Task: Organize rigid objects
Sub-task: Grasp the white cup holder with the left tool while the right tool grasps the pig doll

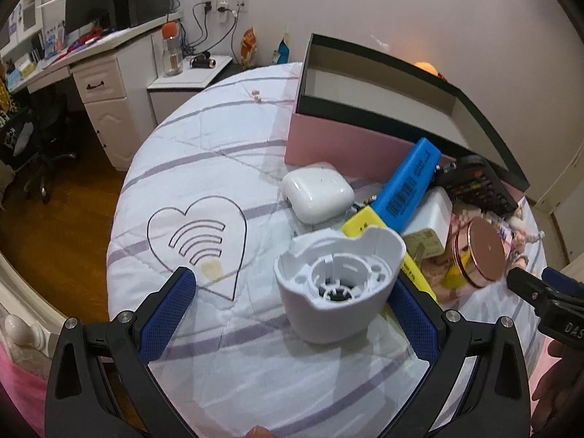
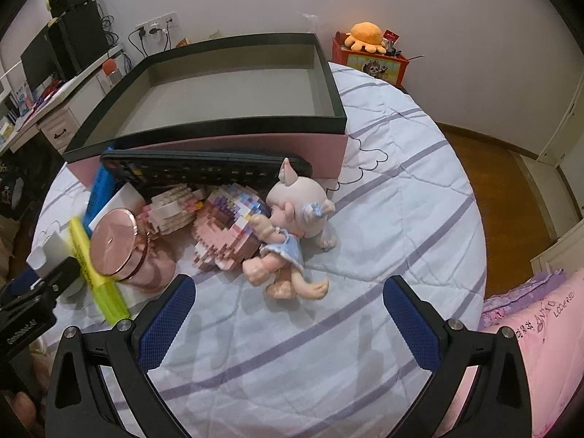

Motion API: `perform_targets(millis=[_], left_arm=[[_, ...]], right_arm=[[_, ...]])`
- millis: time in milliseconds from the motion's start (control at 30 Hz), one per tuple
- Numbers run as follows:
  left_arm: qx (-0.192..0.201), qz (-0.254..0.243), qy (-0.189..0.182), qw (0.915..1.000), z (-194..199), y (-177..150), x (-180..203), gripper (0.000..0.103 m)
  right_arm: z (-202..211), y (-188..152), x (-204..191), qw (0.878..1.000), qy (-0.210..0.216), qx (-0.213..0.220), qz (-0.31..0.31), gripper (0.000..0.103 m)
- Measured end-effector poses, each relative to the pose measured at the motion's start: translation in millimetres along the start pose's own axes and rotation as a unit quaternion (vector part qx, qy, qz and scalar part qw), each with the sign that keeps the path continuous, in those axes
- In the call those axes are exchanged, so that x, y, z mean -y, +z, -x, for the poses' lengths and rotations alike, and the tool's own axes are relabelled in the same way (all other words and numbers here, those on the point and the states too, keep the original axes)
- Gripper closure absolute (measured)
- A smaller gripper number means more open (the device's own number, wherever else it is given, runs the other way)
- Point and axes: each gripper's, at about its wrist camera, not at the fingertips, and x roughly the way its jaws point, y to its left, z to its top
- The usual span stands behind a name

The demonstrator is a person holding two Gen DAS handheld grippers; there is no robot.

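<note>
The left gripper (image 1: 292, 303) stands wide open at the bottom of its frame, holding nothing. A white plastic housing (image 1: 337, 284) sits on the bed (image 1: 219, 153) between its blue pads, its hollow end turned toward the camera. The right-hand pad looks to be close against the housing's wall, though whether it touches cannot be told from this angle.

The housing looks light, stiff and smooth-sided, with a thin scalloped rim that could flex or chip. A hold across the solid lower wall seems safer than one on the rim, and the soft bedding may let it tip as the gripper closes.

Beyond it, toward centre right, lie a white earbud case (image 1: 317, 191), a blue and yellow highlighter (image 1: 401, 197), a black remote (image 1: 474, 186) and a jar with a rose-gold lid (image 1: 483, 250). All look rigid. The open pink box (image 1: 365, 95) stands behind them in the upper right.

The right gripper (image 2: 288, 314) is likewise wide open and empty, low in its frame, over bare bedding. Just above it lies a small doll (image 2: 292, 226) against a pink block model (image 2: 226, 233), with the remote propped on the box front.
</note>
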Motion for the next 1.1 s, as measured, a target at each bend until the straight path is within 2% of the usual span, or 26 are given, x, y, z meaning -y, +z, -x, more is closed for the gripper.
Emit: perform_targets(millis=[100, 233, 367, 467, 567, 633, 700, 767, 800, 833, 900, 967, 1100], left_arm=[[0.005, 0.002, -0.005, 1.0000, -1, 2, -2, 0.000], [0.013, -0.003, -0.004, 0.9999, -1, 1, -2, 0.000], [0.024, -0.010, 0.001, 0.9997, 1, 0, -1, 0.000], [0.023, -0.010, -0.001, 0.9997, 1, 0, -2, 0.001], [0.024, -0.009, -0.003, 0.9997, 4, 0, -2, 0.010], [0.029, -0.014, 0.003, 0.9995, 6, 0, 1, 0.020], [0.034, -0.017, 0.005, 0.9993, 6, 2, 2, 0.022], [0.035, -0.015, 0.004, 0.9993, 4, 4, 0, 0.020], [0.036, -0.012, 0.007, 0.9993, 3, 6, -2, 0.016], [0.038, -0.006, 0.017, 0.9991, 2, 7, -4, 0.007], [0.040, 0.004, 0.027, 0.9988, -2, 9, -9, 0.000], [0.044, 0.015, 0.020, 0.9987, -5, 10, -14, 0.000], [0.045, 0.011, 0.028, 0.9985, -8, 12, -17, 0.001]], right_arm=[[-4, 4, 2, 1.000, 0.000, 0.001, -0.001, 0.007], [-7, 5, 4, 1.000, 0.001, 0.003, 0.003, 0.010], [-12, 5, 4, 1.000, 0.004, -0.004, 0.008, 0.023], [-13, 4, 3, 1.000, 0.007, -0.005, 0.008, 0.024], [-13, 4, 6, 1.000, 0.015, -0.006, 0.007, 0.029], [-12, 5, 7, 1.000, 0.017, -0.005, 0.008, 0.033], [-11, 5, 8, 1.000, 0.013, -0.002, 0.007, 0.035], [-11, 5, 10, 1.000, 0.016, -0.002, 0.003, 0.035], [-11, 6, 10, 1.000, 0.016, -0.002, 0.002, 0.035], [-11, 5, 9, 1.000, 0.016, -0.002, 0.003, 0.035], [-12, 5, 8, 1.000, 0.013, -0.002, 0.003, 0.035], [-12, 5, 8, 1.000, 0.014, -0.003, 0.000, 0.035], [-9, 5, 10, 1.000, 0.019, -0.002, -0.008, 0.035]])
